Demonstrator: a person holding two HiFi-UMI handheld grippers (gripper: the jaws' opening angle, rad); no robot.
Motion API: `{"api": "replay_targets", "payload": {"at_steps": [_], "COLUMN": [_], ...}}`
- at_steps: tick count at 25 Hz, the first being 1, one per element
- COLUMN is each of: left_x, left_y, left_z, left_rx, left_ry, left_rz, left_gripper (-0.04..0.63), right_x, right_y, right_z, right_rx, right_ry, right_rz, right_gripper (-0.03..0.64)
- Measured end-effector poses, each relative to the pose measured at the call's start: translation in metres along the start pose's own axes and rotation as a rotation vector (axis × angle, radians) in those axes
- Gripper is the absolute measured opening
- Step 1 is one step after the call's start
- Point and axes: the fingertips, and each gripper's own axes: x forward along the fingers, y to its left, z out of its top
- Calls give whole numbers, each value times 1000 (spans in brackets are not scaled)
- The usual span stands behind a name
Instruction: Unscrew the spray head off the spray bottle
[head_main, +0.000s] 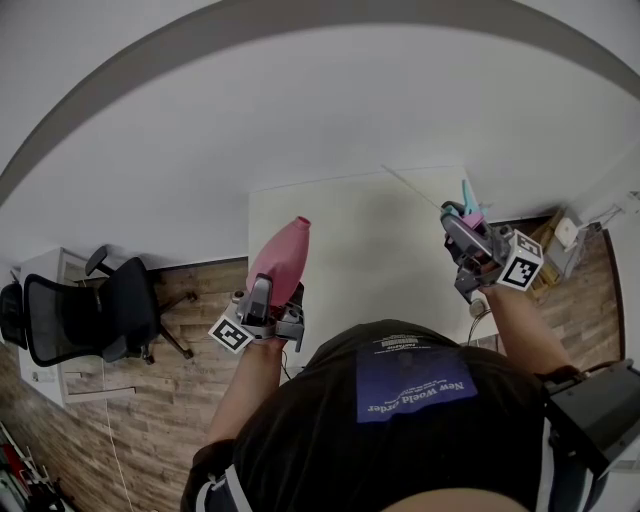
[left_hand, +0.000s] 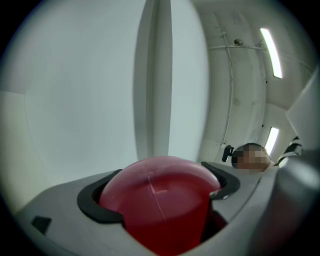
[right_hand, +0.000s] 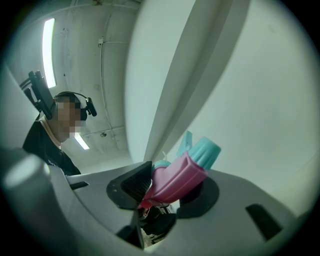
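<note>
In the head view my left gripper is shut on the pink spray bottle, which sticks out past the jaws and points away from me over the table. The left gripper view shows the bottle's rounded red body filling the gap between the black pads. My right gripper holds the pink and teal spray head apart from the bottle, at the right. Its thin dip tube trails off to the left. In the right gripper view the spray head is clamped between the pads, teal nozzle upward.
A white table lies below both grippers. A black office chair stands on the wooden floor at the left. Boxes sit on the floor at the right. The person who holds the grippers shows in both gripper views.
</note>
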Motion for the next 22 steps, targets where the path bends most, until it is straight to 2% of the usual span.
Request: {"api": "replay_targets", "payload": {"at_steps": [22], "left_x": [10], "left_y": [-9], "left_z": [11], "left_rx": [33], "left_ry": [-11], "left_rz": [-38], "left_gripper": [502], "right_x": [1], "right_y": [5], "right_z": [1], "right_rx": [-10], "right_ry": [-7], "right_rz": [24], "right_gripper": [133]}}
